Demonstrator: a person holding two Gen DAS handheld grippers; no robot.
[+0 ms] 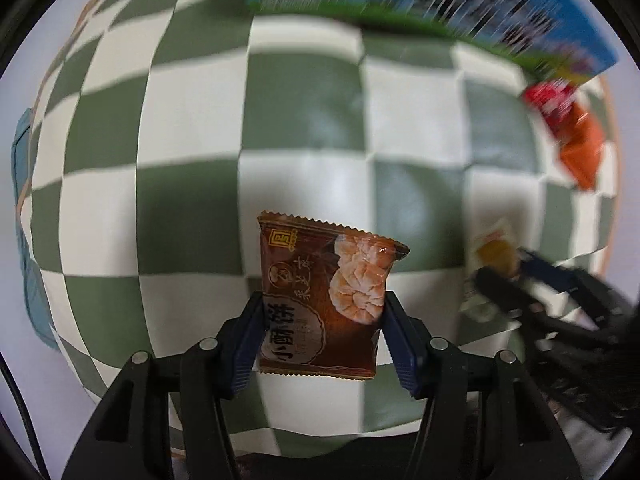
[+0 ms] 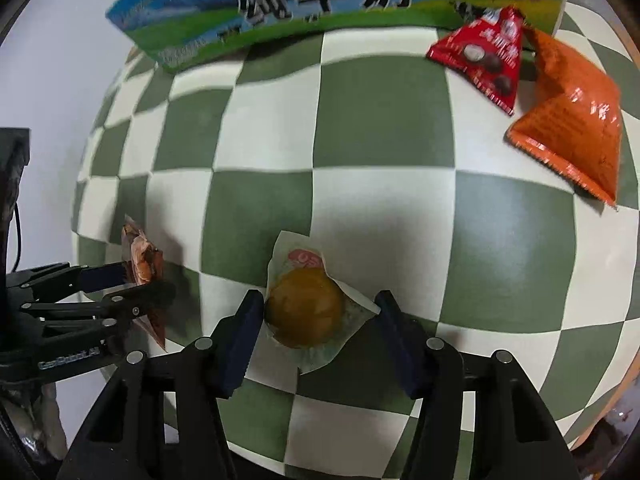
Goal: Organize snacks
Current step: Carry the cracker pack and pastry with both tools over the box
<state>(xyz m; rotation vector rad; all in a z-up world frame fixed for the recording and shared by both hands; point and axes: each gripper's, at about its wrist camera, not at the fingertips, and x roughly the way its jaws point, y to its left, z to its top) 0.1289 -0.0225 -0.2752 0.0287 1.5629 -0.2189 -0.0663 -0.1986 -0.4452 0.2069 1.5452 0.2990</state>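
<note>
While left gripper (image 1: pixel 322 322) jaws pinch brown packet (image 1: pixel 324 296) (glossy), right gripper (image 2: pixel 316 332) jaws spread.

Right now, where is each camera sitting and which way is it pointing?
Left wrist: rides the left gripper, looking along its fingers down at the checkered cloth; it grips a brown snack packet.
Right wrist: rides the right gripper, looking down; its fingers flank a wrapped yellow pastry.
Shared: each shows the other gripper, the milk carton, and the red and orange packets.
</note>
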